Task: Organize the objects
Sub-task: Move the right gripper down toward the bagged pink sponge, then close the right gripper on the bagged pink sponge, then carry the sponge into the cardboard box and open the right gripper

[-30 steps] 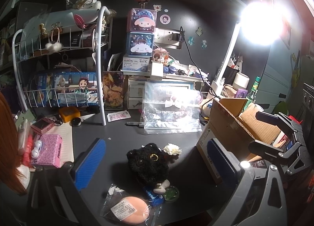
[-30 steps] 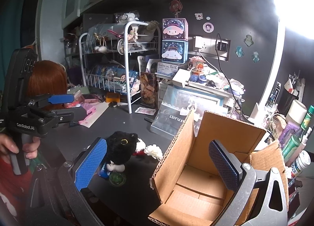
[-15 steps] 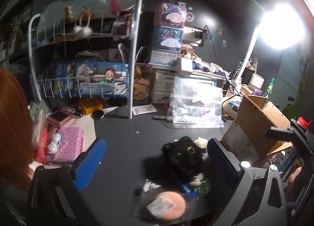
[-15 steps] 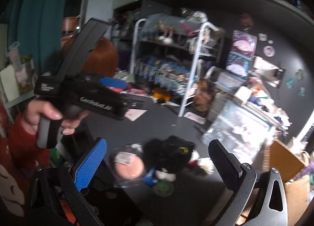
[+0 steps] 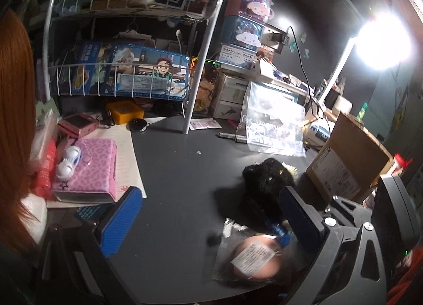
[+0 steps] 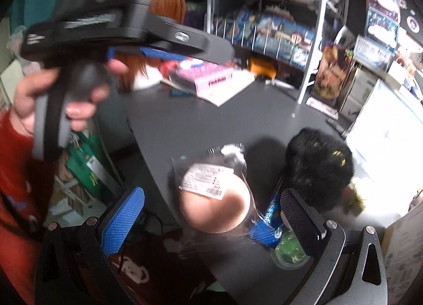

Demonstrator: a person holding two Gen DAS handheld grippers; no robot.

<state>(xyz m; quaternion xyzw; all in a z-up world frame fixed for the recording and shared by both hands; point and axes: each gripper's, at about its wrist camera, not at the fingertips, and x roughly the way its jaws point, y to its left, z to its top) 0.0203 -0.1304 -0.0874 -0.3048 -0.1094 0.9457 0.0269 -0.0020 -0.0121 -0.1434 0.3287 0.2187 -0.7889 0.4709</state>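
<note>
A peach sponge in a clear packet [image 6: 215, 200] lies at the dark desk's front edge, straight below my open right gripper [image 6: 211, 220]; it also shows in the left wrist view [image 5: 251, 260]. A black plush cat [image 5: 267, 183] sits just behind it and shows in the right wrist view [image 6: 320, 167], with a blue wrapper [image 6: 267, 221] and a green disc [image 6: 289, 252] beside it. My left gripper [image 5: 211, 223] is open and empty above the desk, left of the plush. The cardboard box [image 5: 349, 162] stands at the right.
A pink case [image 5: 90, 170] on a notepad lies at the left, with a white wire rack [image 5: 185, 72] of boxes behind. A clear zip bag [image 5: 272, 127] leans at the back. A bright lamp [image 5: 380, 43] glares at the right. The desk edge [image 6: 148, 164] drops off near the sponge.
My right gripper has swung left from the cardboard box and down over the sponge packet. My left gripper has shifted left, so the plush and box slid right in its view.
</note>
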